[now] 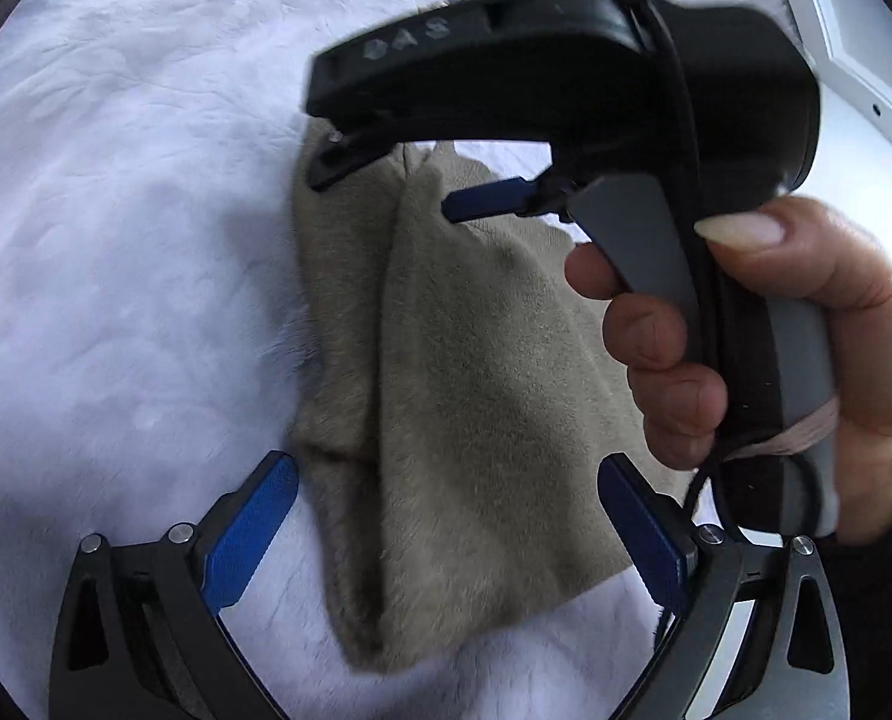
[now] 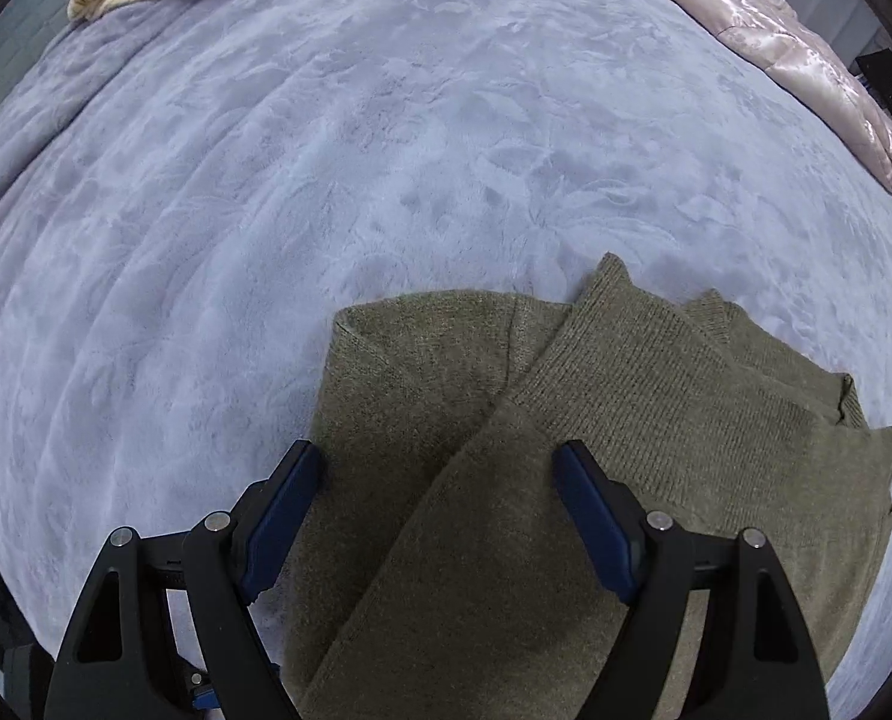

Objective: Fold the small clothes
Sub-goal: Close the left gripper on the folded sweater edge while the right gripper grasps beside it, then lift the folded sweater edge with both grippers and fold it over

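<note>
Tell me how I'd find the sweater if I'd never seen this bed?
Look at the big pale purple blanket covering the bed. Near its front edge, right under the open right claw, lies the sweater. It's dull green knit, while the pink jacket far behind is shiny.

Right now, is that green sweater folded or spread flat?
Partly folded: the sweater lies on the blanket with a sleeve laid across its body.

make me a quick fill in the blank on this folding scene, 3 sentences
The olive knit garment lies on a ____ plush blanket.
The fingers of the left gripper and the right gripper are both ____.
A shiny ____ quilted jacket lies at the blanket's far right edge in the right wrist view.

Missing words: lavender; open; pink
</note>
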The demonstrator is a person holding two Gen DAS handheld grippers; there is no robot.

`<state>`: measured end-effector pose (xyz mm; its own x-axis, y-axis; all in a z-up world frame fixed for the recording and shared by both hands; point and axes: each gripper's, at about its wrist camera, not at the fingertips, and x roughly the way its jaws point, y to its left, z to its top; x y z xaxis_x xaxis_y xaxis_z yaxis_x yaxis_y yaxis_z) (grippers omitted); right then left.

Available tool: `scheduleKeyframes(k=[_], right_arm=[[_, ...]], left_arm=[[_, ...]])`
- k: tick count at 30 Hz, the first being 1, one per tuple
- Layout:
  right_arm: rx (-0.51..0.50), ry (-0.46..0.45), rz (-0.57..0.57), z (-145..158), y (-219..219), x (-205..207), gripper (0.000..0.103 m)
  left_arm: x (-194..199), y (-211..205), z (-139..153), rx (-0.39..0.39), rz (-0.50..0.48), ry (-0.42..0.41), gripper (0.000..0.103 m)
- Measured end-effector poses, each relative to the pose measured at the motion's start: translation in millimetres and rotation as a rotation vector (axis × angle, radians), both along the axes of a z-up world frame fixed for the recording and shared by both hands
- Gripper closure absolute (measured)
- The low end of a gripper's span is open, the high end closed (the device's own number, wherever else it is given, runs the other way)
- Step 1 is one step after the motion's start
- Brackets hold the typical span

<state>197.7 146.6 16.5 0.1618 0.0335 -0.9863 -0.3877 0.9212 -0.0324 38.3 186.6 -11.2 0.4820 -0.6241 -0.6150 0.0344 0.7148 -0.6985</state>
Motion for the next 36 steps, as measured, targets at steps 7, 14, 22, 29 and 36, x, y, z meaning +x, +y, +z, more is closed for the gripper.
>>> scheduleKeyframes(k=[7, 14, 22, 29, 36], right_arm=[[-0.010, 0.060, 0.063, -11.5, 9.0, 14.9, 0.020], [0.005, -0.015, 0.096, 5.0, 1.2, 10.5, 0.081], [0.144, -0.068, 0.091, 45.5, -35.1, 0.2, 0.083], [0.282, -0.125, 0.062, 80.1, -67.7, -3.4, 0.084], [0.398, -0.157, 0.012, 106.4, -114.6, -5.2, 0.084]], left_arm=[[4.5, -8.7, -1.7, 0.024, 0.005, 0.023, 0.060], [5.7, -20.3, 5.4, 0.056, 0.048, 0.050, 0.081], [-11.2, -53.4, 50.3, 0.201, 0.042, -0.032, 0.083], [-19.8, -80.9, 78.9, 0.292, 0.003, -0.088, 0.083], [-18.6, -98.1, 97.3, 0.342, -0.035, -0.118, 0.083]])
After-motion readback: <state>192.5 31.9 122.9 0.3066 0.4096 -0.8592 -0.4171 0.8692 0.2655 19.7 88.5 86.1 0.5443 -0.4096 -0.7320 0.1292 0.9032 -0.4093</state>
